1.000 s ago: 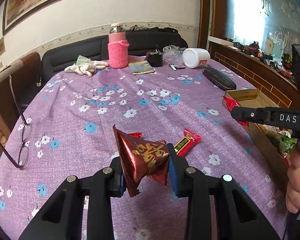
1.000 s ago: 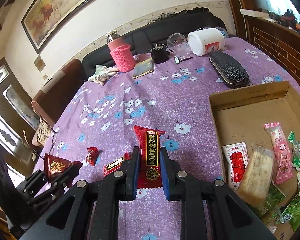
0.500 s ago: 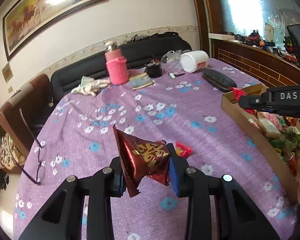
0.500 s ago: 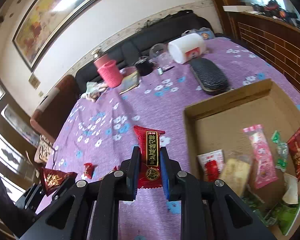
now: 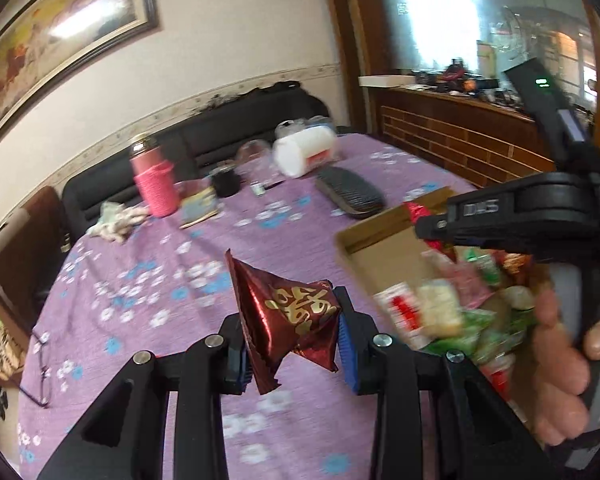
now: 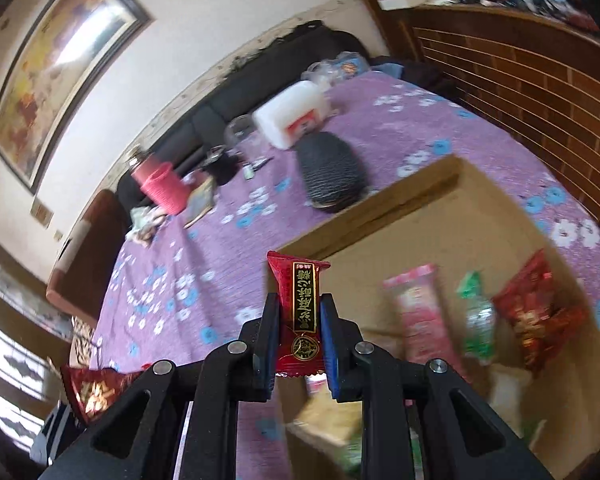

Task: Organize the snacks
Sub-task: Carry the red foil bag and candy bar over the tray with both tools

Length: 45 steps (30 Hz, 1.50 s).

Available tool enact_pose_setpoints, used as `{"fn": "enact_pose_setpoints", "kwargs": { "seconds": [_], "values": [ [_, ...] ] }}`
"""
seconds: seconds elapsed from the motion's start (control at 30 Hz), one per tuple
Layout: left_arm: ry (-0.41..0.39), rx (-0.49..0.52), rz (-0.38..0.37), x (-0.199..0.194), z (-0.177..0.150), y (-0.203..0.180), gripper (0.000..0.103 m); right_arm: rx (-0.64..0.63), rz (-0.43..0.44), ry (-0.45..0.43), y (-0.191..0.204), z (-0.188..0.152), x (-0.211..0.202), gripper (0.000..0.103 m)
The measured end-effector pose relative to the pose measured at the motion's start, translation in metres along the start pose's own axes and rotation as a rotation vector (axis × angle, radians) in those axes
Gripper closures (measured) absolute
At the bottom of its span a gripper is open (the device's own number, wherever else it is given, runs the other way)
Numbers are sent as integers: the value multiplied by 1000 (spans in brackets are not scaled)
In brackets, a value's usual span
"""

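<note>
My left gripper (image 5: 292,340) is shut on a dark red foil snack bag with gold lettering (image 5: 288,312), held above the purple cloth just left of the cardboard box (image 5: 380,236). My right gripper (image 6: 299,342) is shut on a flat red candy packet with a black and gold label (image 6: 302,304), hanging over the box's near left corner (image 6: 364,220). Several snack packs lie in the box, among them a pink one (image 6: 414,308) and a red one (image 6: 540,312). The right gripper's body (image 5: 512,216) and a hand (image 5: 560,360) show at the right of the left wrist view.
A round table with a purple flowered cloth (image 5: 160,292) carries a pink flask (image 5: 154,184), a white jar on its side (image 5: 304,152), a black case (image 5: 348,194), a dark cup (image 5: 225,182), a cloth (image 5: 116,220) and glasses (image 5: 40,372). A black sofa and a brick ledge stand behind.
Both grippers have swung right toward the box with their packets still held. The right one now hangs over the box; the loose candies on the cloth have left both views.
</note>
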<state>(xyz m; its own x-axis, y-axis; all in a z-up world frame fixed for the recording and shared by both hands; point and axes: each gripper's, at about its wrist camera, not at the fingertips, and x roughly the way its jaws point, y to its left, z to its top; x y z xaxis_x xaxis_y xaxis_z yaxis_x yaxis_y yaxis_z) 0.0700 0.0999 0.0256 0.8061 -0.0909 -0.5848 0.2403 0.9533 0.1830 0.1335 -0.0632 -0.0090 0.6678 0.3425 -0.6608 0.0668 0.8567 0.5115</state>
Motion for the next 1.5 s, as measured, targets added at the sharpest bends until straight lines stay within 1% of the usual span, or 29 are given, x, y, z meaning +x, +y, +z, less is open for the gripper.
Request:
{"fn": "enact_pose_setpoints", "kwargs": {
  "seconds": [0.17, 0.3, 0.4, 0.5, 0.63, 0.77, 0.97, 1.27, 1.33, 1.5],
  "values": [
    [14, 7, -98, 10, 8, -45, 70, 79, -67, 14, -39, 14, -3, 83],
    [49, 17, -167, 21, 5, -73, 70, 119, -117, 43, -62, 19, 1, 83],
    [81, 24, -190, 30, -4, -87, 70, 119, -144, 73, -67, 20, 9, 82],
    [87, 27, -185, 37, -12, -91, 70, 103, -163, 96, -67, 19, 15, 82],
    [89, 11, -192, 41, -16, -86, 69, 81, -174, 97, -65, 18, 15, 82],
    [82, 18, -191, 43, -21, -85, 69, 67, -179, 108, -63, 16, 19, 82],
    [60, 32, -189, 39, -25, -84, 69, 41, -199, 110, -59, 14, 21, 82],
    [21, 80, -158, 32, -28, -91, 69, 30, -200, 119, -55, 13, 23, 82],
    [12, 89, -152, 30, -28, -93, 68, 29, -199, 118, -55, 13, 23, 80],
    [-10, 101, -131, 28, -29, -94, 60, 32, -191, 113, -54, 14, 20, 78]
  ]
}}
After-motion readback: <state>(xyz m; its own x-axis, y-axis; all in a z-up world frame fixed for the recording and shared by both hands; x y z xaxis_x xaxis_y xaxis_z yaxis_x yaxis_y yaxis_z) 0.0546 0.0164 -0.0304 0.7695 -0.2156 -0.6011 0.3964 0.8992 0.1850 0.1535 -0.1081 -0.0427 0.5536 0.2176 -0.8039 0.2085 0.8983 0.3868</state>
